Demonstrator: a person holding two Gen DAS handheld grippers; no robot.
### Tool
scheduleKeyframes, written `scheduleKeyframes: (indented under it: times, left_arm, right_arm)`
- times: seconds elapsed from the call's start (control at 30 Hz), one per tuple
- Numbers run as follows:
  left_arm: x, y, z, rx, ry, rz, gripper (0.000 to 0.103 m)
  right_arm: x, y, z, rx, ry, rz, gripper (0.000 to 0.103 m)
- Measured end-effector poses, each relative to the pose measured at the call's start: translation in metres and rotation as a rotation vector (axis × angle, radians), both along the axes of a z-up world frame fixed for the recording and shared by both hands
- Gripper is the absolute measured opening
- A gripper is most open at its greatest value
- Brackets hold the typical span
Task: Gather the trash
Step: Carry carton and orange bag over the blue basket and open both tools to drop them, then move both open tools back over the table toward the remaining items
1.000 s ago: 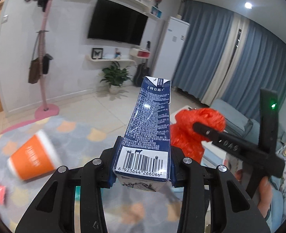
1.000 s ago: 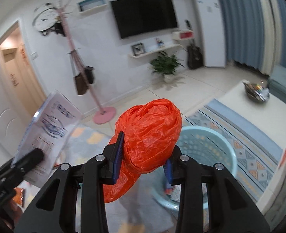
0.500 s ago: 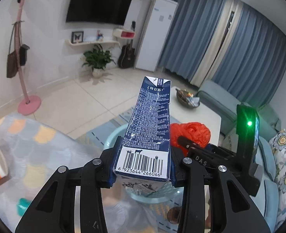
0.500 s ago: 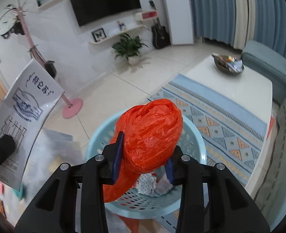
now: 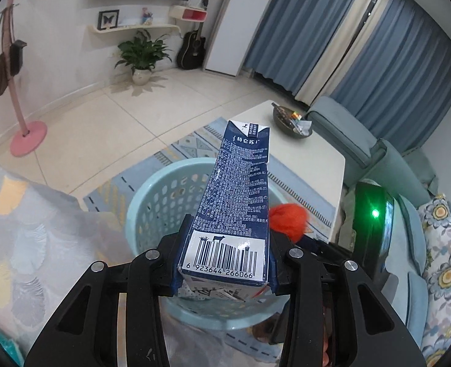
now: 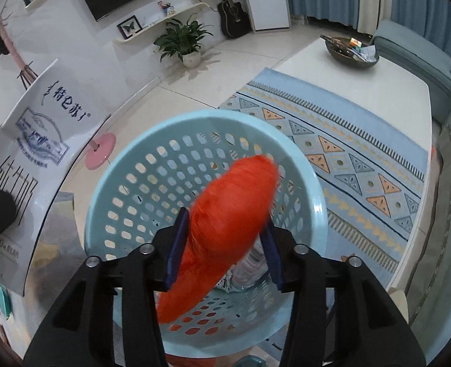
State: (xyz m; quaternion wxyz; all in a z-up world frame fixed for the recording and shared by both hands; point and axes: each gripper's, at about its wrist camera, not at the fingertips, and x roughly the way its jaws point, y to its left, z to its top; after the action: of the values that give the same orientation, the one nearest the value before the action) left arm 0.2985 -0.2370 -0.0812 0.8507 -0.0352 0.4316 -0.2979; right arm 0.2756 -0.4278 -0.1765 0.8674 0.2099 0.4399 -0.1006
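Observation:
My left gripper (image 5: 223,263) is shut on a dark blue milk carton (image 5: 237,202) and holds it over the light blue perforated basket (image 5: 152,192). The carton also shows at the left of the right wrist view (image 6: 38,159). My right gripper (image 6: 222,250) has its jaws spread apart, with a blurred orange plastic bag (image 6: 228,226) between them, over the basket (image 6: 127,165). The bag seems to be slipping loose. The bag also shows in the left wrist view (image 5: 288,217). Some trash lies in the basket's bottom, partly hidden.
The basket stands on a patterned blue rug (image 6: 363,165) beside a white low table (image 6: 387,91) with a dark bowl (image 6: 350,50). A sofa (image 5: 363,140) is at the right. A pink coat stand (image 5: 26,131) and a potted plant (image 5: 141,55) stand by the wall.
Both grippers have moved down over the basket. The right gripper's jaws have widened and the orange bag has tilted and blurred. The carton stays gripped.

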Motion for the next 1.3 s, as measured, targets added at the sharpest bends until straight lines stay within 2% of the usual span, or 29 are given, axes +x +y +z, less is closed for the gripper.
scheduleKeyframes:
  times: [0.03,0.1,0.17,0.23,0.37,0.53,0.67,0.93,1.07,1.17,1.3]
  left_arm:
    - [-0.002,-0.001,-0.002,-0.001,0.001,-0.001,0.041]
    - [-0.001,-0.001,-0.006,-0.008,0.009,0.002,0.062]
    - [-0.001,0.001,-0.011,-0.017,0.032,0.011,0.065]
    - [-0.003,0.001,-0.016,-0.029,0.063,0.006,0.065]
    - [-0.009,0.007,-0.018,-0.022,0.065,0.009,0.066]
    - [-0.019,0.02,-0.005,-0.042,0.053,0.021,0.066]
    - [-0.035,0.042,0.01,-0.099,0.066,0.023,0.066]
    - [-0.077,0.095,0.05,-0.123,-0.05,0.092,0.066]
    - [-0.095,0.123,0.064,-0.121,-0.09,0.126,0.066]
    - [-0.108,0.149,0.073,-0.12,-0.121,0.16,0.066]
    - [-0.117,0.182,0.082,-0.097,-0.171,0.237,0.073]
  right_arm:
    - [-0.001,-0.001,0.0,-0.003,0.0,-0.003,0.05]
    - [-0.003,-0.003,0.001,-0.004,-0.007,-0.005,0.052]
    - [-0.007,-0.006,0.004,0.003,-0.015,-0.005,0.052]
    - [-0.011,-0.008,0.007,0.014,-0.024,-0.006,0.052]
    - [-0.017,-0.003,0.016,0.01,-0.038,-0.003,0.055]
    - [-0.025,0.01,0.032,0.01,-0.068,0.016,0.055]
    - [-0.034,0.026,0.055,-0.002,-0.112,0.042,0.056]
    - [-0.058,0.071,0.111,-0.058,-0.229,0.11,0.066]
    - [-0.069,0.101,0.135,-0.11,-0.285,0.163,0.08]
    - [-0.074,0.126,0.149,-0.126,-0.322,0.229,0.085]
    - [-0.076,0.164,0.158,-0.129,-0.348,0.34,0.091]
